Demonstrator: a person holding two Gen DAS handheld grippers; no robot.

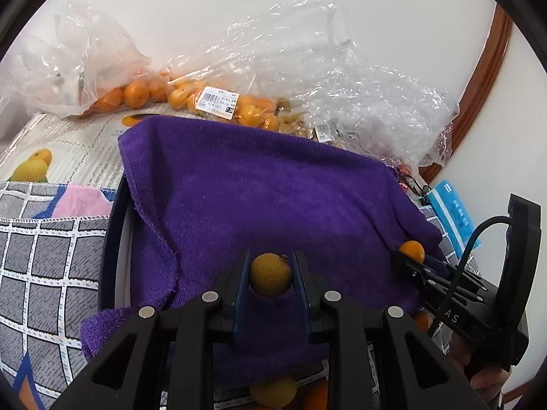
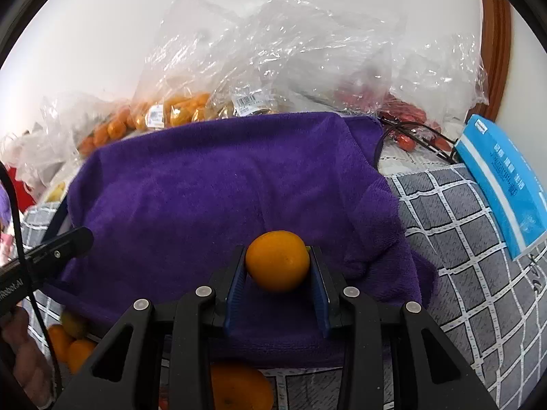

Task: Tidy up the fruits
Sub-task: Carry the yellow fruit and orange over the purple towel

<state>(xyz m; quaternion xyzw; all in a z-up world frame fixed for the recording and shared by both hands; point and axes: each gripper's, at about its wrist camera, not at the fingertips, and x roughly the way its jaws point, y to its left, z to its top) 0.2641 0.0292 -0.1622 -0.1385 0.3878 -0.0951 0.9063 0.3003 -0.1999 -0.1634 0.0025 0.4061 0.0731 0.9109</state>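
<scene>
Purple towel (image 2: 205,184) — grey, white-gridded cloth (image 2: 471,273) — orange fruit (image 2: 277,260).

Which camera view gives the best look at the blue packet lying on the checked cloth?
The right wrist view shows the blue packet best: nearly its whole face is visible, with white printed lines, lying on the checked cloth. In the left wrist view the same packet appears only as a narrow strip, partly hidden behind the right gripper.

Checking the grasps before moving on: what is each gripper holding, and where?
Left gripper pinches a dull yellow-brown fruit across its sides; right gripper pinches a small orange likewise.
</scene>
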